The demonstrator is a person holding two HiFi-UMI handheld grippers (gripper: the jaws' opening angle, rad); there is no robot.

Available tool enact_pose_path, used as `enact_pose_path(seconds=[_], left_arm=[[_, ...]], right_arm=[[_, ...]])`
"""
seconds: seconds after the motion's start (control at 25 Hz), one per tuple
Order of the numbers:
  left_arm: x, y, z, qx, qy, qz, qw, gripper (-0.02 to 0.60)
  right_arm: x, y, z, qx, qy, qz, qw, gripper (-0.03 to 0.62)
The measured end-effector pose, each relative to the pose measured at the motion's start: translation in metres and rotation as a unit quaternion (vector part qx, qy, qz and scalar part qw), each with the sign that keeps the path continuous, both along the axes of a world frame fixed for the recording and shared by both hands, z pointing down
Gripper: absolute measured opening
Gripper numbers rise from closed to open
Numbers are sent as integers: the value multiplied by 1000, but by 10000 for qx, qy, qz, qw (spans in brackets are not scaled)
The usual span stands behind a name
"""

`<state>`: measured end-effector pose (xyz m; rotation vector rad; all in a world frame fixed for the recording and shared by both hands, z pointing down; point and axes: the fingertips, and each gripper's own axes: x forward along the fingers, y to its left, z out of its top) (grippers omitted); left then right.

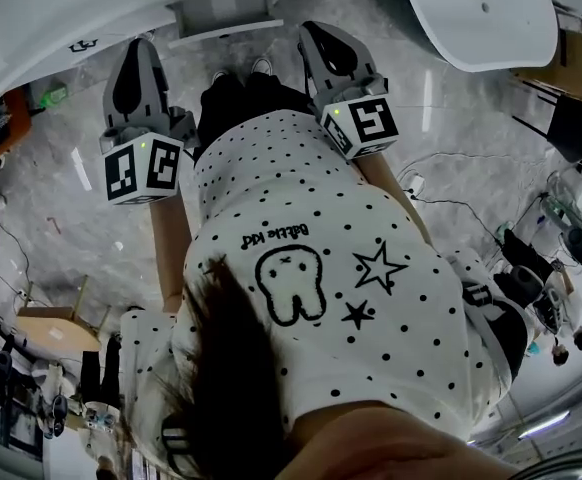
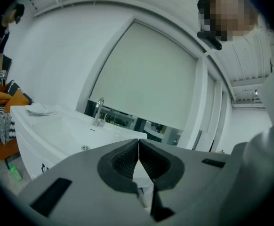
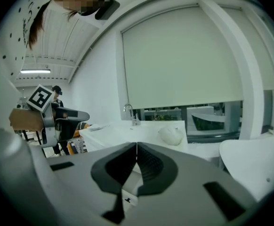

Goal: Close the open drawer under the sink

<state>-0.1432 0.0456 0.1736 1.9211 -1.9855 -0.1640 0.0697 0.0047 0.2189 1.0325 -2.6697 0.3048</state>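
Observation:
In the head view the white drawer juts out from the white sink cabinet at the top, above the person's shoes. My left gripper is left of the drawer and my right gripper is right of it; both point toward the cabinet and stand apart from it. The left gripper view shows the left gripper shut with nothing between its pads, and beyond it the basin with a chrome tap. The right gripper is shut and empty too, and the left gripper shows at that view's left.
A white rounded lump lies on the counter near the tap. A white tub or table edge curves in at the head view's upper right. Cables trail over the marbled floor, and orange items stand left of the cabinet.

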Motion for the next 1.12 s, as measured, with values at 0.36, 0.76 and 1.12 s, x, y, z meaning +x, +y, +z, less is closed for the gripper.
enact_pose_path(seconds=[0.36, 0.76, 1.12], left_arm=[[15, 9, 23, -469, -447, 167, 9978, 8], [19, 15, 80, -1170, -900, 242, 9887, 8], [30, 21, 177, -2062, -648, 359, 9757, 98]], right_arm=[[4, -2, -6, 57, 21, -65, 10000, 14], [1, -4, -10, 125, -19, -104, 9999, 14], [-22, 9, 2, 26, 213, -606, 9979, 14]])
